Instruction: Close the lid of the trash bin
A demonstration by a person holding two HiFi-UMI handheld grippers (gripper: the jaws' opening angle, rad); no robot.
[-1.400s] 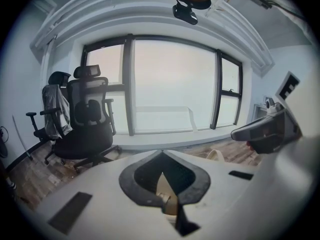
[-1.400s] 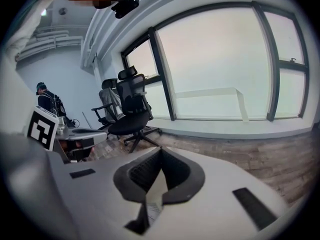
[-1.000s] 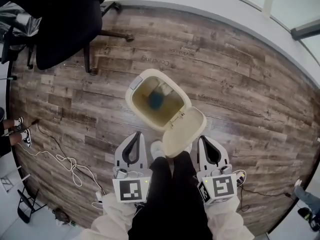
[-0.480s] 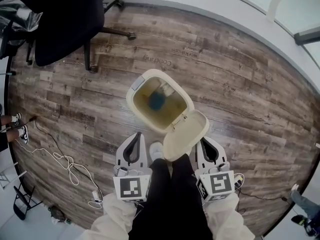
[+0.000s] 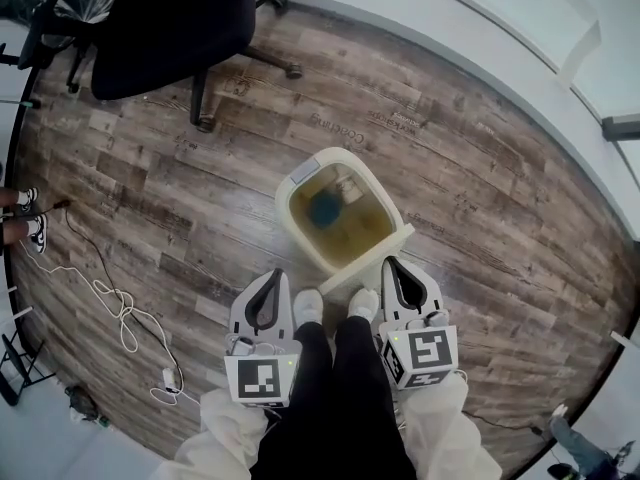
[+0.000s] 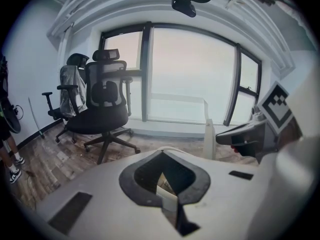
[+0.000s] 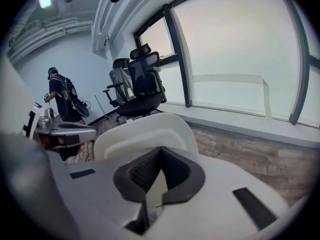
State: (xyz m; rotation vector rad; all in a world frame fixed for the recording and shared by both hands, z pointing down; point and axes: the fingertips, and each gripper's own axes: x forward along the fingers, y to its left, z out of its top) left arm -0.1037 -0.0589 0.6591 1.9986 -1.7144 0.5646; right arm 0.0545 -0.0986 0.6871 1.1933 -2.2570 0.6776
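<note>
Both your left gripper [image 5: 272,278] and right gripper [image 5: 393,265] are clenched empty, so push the upright lid [image 5: 366,258] with the right one's tips, tipping it gently forward over the open trash bin [image 5: 284,211] at your feet.

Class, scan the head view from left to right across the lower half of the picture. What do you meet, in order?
First the white cable on the floor → left gripper → left shoe → right shoe → right gripper.
</note>
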